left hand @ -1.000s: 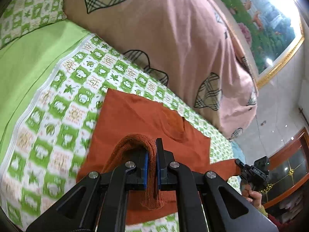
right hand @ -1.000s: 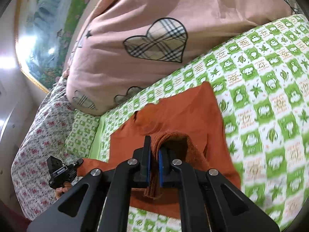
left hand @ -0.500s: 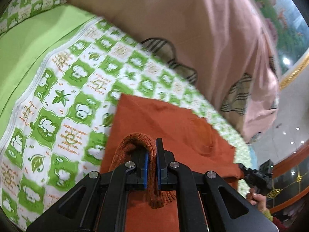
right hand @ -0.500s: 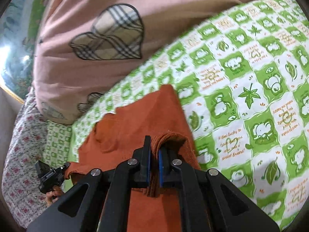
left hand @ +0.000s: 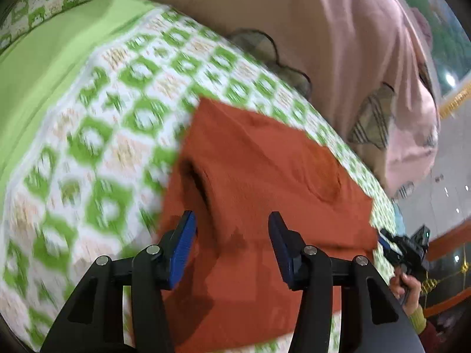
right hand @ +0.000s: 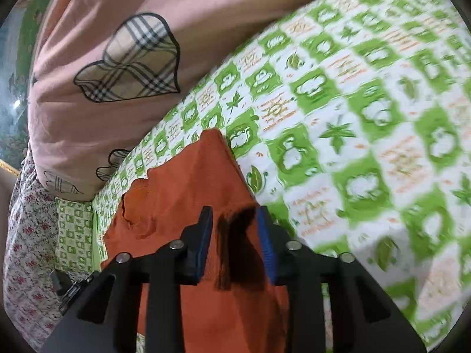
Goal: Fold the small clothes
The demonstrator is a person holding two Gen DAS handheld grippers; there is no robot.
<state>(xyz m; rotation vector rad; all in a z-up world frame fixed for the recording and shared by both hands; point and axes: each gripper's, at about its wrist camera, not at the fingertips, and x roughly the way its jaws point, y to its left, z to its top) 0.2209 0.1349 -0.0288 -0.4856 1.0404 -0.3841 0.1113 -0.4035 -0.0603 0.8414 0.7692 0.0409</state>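
While both tongs open: folded rust-orange garment (left hand: 265,176) rests on the bed (left hand: 88,147).
Left tongs (left hand: 232,244): opening, pads clear.
Right tongs (right hand: 234,242): opening, hem loose between.

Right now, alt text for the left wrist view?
The left gripper is opening its blue pads above an orange knit garment, which lies loose on a green-and-white patterned bedsheet. A pink quilt is bunched behind it, and at the right edge a hand holds the right gripper.
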